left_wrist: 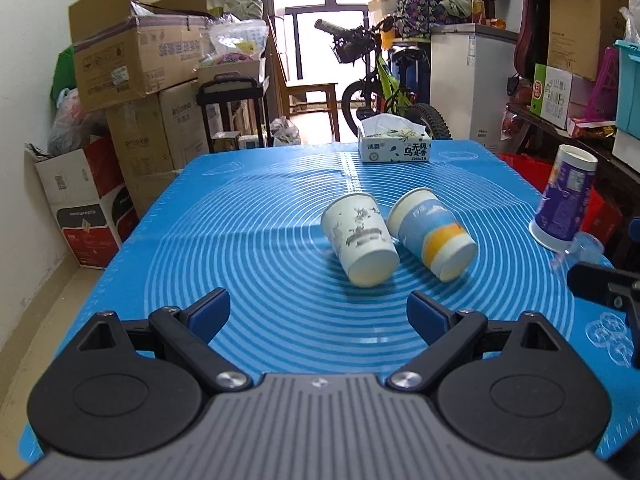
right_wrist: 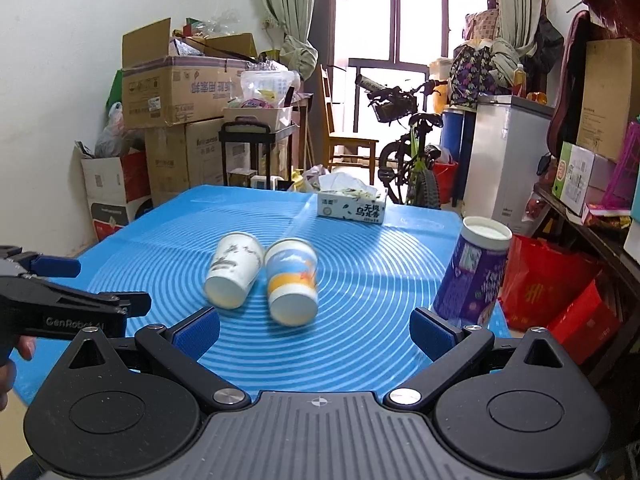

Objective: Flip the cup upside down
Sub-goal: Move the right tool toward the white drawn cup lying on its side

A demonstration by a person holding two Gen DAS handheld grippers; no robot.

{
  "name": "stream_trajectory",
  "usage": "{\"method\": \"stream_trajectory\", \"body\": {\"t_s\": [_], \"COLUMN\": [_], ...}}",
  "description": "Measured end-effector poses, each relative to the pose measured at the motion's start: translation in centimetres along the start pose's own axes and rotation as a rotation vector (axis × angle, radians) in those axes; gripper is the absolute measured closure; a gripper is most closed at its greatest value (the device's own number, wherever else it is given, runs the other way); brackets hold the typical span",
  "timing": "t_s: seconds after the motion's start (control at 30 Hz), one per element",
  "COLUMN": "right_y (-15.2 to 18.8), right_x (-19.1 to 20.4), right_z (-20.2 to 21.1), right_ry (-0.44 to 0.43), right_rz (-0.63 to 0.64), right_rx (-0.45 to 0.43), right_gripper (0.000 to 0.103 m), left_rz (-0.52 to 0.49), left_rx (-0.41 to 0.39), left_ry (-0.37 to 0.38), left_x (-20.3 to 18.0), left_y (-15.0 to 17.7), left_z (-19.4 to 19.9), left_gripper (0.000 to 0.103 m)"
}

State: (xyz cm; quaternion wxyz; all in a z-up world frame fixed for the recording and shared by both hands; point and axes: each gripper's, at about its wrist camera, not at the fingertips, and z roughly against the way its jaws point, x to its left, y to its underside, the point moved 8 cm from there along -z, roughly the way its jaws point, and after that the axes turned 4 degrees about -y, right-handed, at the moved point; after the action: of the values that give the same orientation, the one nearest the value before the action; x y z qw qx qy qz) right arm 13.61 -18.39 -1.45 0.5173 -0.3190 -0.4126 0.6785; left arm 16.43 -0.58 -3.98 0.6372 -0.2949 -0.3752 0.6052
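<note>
Both wrist views look low and forward from near edge of blue mat (left_wrist: pixel 240 216); right sits farther right. Shared: 2 cups, tissue box (right_wrist: pixel 352 206).

Premises: a lived-in home room used for storage. Stacked cardboard boxes (right_wrist: pixel 176 92) fill the left of the frame against the wall. Centre background holds a curtained window (right_wrist: pixel 396 20), a wooden chair (right_wrist: pixel 348 136) and a bicycle (right_wrist: pixel 412 148). A white freezer (right_wrist: pixel 504 160) stands right of centre.
</note>
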Motion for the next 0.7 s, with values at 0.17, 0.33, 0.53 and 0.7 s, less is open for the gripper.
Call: {"method": "stream_trajectory", "body": {"t_s": [0.17, 0.33, 0.53, 0.7], "right_y": [-0.7, -0.8, -0.2, 0.0], "right_x": [-1.2, -2.2, -3.0, -3.0], "right_z": [-3.3, -5.1, -6.6, -6.5], "right_ry": [0.023, 0.041, 0.04, 0.038], "right_rz": [0.016, 0.022, 0.0, 0.012], "right_rx": [0.008, 0.008, 0.024, 0.03], "right_gripper": [0.001, 0.001, 0.001, 0.001], "left_rz": [0.021, 0.035, 0.006, 0.001], "left_rx": [0.031, 0.063, 0.083, 0.149], "left_ry": [0.016, 0.035, 0.043, 0.058], "left_x": [-0.6, -1.6, -2.8, -3.4], "left_y": [-1.5, -2.5, -3.2, -2.6], "left_z": [-3.2, -6.2, -9.2, -11.0], "left_gripper": [0.009, 0.009, 0.01, 0.021]}}
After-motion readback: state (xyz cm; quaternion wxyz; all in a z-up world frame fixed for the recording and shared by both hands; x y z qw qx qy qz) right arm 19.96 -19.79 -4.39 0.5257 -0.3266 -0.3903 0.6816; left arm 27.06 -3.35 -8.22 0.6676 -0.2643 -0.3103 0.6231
